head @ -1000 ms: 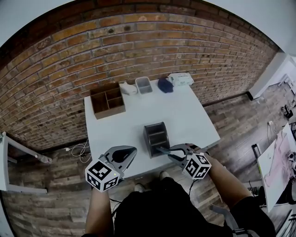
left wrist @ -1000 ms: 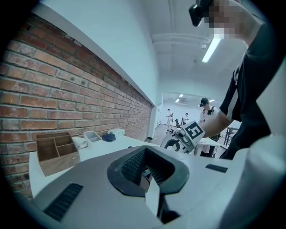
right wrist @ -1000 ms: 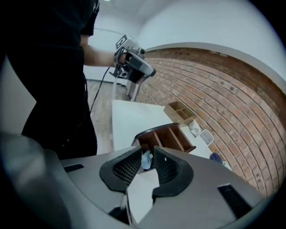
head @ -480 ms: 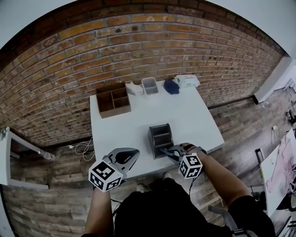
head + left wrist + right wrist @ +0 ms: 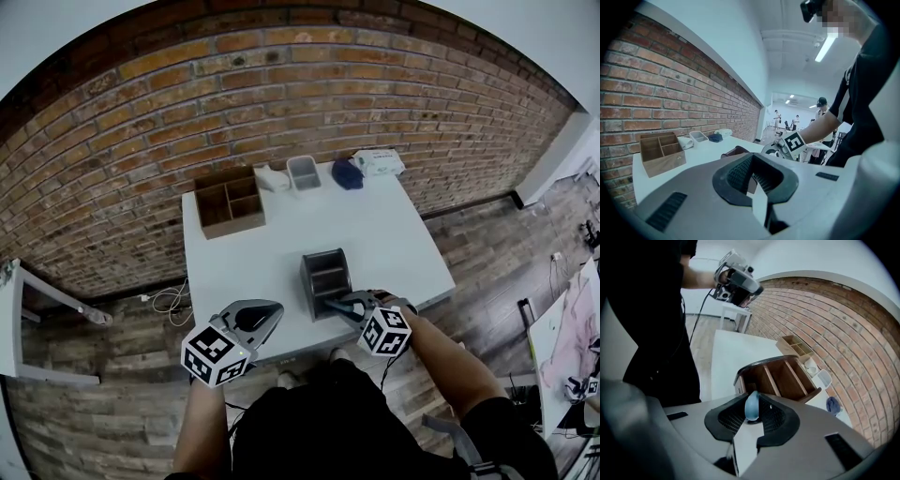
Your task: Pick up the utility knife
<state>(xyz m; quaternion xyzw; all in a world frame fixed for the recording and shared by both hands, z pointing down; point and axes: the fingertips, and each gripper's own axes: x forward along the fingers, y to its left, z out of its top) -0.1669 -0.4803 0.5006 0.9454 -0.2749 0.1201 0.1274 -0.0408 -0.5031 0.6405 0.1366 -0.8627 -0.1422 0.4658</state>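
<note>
My right gripper (image 5: 332, 303) is at the table's near edge, just in front of the dark desk organizer (image 5: 324, 271). It is shut on the utility knife (image 5: 328, 302). In the right gripper view the knife's light blue end (image 5: 751, 406) sticks up between the ribbed pads, with the organizer's open compartments (image 5: 783, 378) right behind it. My left gripper (image 5: 270, 312) hovers at the near left edge of the white table (image 5: 394, 234), shut with nothing in it. Past the left gripper (image 5: 752, 174) I see the organizer (image 5: 735, 151) and the right gripper's marker cube (image 5: 794, 142).
Along the brick wall stand a wooden divided tray (image 5: 230, 202), a small white object (image 5: 273, 180), a clear bin (image 5: 304, 172), a dark blue cloth (image 5: 347, 174) and a white pack (image 5: 378, 162). A white shelf (image 5: 19, 319) stands left of the table. People stand far off in the left gripper view.
The right gripper, holding the knife, has drawn in closer to the organizer's front. The left gripper has barely moved.
</note>
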